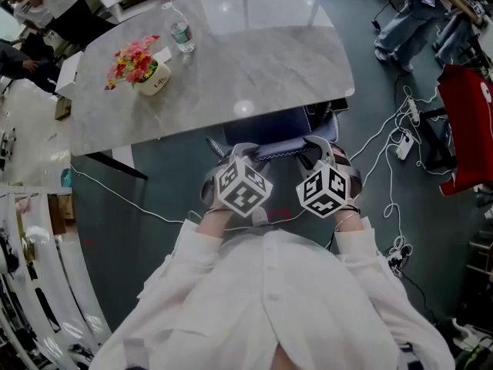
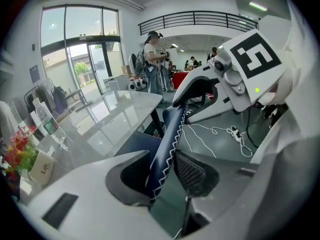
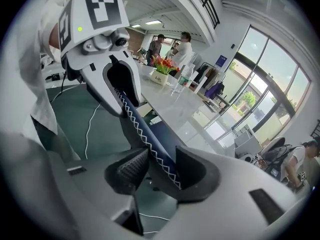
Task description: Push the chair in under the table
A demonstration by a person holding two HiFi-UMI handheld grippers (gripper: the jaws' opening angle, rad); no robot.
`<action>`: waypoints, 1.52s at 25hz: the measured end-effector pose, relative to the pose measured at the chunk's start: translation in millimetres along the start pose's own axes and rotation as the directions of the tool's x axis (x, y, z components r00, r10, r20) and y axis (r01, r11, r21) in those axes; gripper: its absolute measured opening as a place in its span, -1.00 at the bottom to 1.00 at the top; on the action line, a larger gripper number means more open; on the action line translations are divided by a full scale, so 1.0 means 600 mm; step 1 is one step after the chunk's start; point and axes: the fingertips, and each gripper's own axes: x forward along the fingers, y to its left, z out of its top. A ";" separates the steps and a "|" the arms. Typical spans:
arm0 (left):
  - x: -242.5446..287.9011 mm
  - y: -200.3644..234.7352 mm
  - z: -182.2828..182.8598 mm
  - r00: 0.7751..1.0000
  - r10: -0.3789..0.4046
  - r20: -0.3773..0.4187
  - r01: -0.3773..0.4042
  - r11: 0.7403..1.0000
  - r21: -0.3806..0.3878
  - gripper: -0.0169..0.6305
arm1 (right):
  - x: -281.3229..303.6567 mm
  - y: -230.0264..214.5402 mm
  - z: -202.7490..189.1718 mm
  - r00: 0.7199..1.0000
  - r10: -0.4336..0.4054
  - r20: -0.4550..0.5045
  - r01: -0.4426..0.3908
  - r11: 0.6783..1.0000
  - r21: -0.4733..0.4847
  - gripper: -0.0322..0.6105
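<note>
White shirt sleeves point(image 1: 200, 284) fill the bottom of the head view, and just past them the two claws hold the top of the dark blue chair point(image 1: 269, 132) with white zigzag stitches on its back. The left claw point(image 2: 162, 159) is clamped on that back edge, and the right claw point(image 3: 161, 156) is clamped on it too, a little way along. Most of the seat already sits under the big grey stone-look table point(image 1: 254, 60) — only the back end and the backrest poke out. I think the best way now is to push with both hands the same amount, slow and straight, so the chair does not twist. It would be good to stop before the backrest bumps the table edge. The chair legs cannot be seen at all, because the table top and the person's body cover them — so I cannot tell if the white cables point(image 1: 398, 250) on the floor lie in their way.
</note>
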 end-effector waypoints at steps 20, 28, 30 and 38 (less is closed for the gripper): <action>-0.001 -0.006 -0.006 0.999 0.042 0.006 -0.043 0.995 0.092 -0.46 | -0.011 0.007 -0.001 1.000 -0.017 -0.006 0.017 0.999 0.037 -0.35; -0.028 -0.016 0.006 0.996 0.075 0.043 -0.079 0.993 0.082 -0.44 | -0.052 0.014 0.007 0.998 -0.043 0.049 0.039 0.996 0.076 -0.30; -0.038 -0.023 0.009 0.995 0.083 0.050 -0.086 0.994 0.066 -0.43 | -0.067 0.019 0.006 0.997 -0.042 0.061 0.037 0.996 0.082 -0.30; -0.082 -0.055 0.016 0.989 0.120 0.088 -0.121 0.993 0.008 -0.44 | -0.136 0.028 0.018 0.983 -0.074 0.166 0.060 0.994 0.092 -0.30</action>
